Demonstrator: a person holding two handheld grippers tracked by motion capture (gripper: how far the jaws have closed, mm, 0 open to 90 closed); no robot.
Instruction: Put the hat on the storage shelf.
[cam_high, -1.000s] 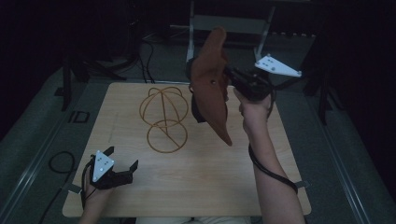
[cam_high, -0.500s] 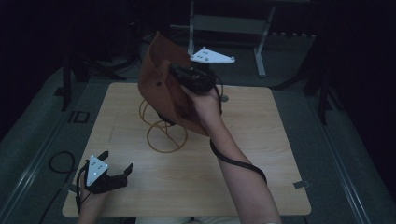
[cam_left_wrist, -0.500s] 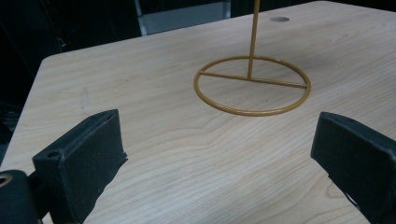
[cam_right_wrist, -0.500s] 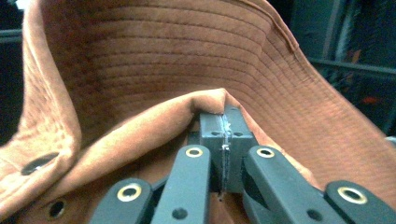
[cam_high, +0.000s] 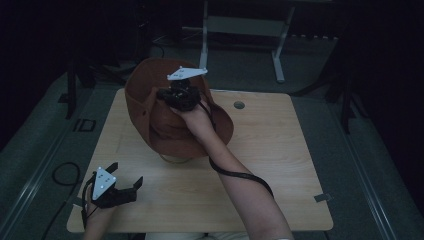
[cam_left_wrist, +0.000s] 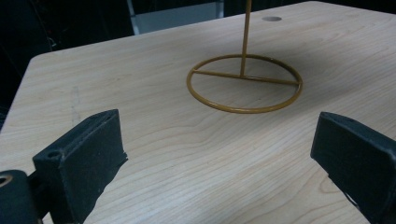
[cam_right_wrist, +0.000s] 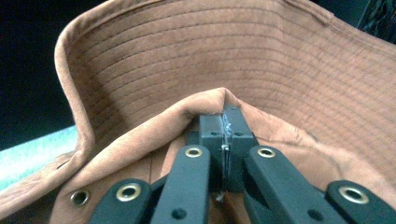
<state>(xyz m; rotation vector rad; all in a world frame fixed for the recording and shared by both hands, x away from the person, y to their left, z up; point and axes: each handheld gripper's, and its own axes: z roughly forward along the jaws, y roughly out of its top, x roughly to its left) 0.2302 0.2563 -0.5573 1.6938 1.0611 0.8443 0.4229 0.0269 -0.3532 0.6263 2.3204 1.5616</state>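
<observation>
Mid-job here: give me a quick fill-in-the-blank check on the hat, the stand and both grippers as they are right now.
1. The right gripper is shut on the brown ____.
2. The left gripper has its jaws ____.
3. The wire stand has a base shaped like a ____.
4. The hat is over the ____.

Missing words: hat; open; ring; stand

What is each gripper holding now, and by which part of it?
The right gripper is shut on the brown hat, pinching a fold of fabric at its crown. The left gripper is open and holds nothing.
</observation>
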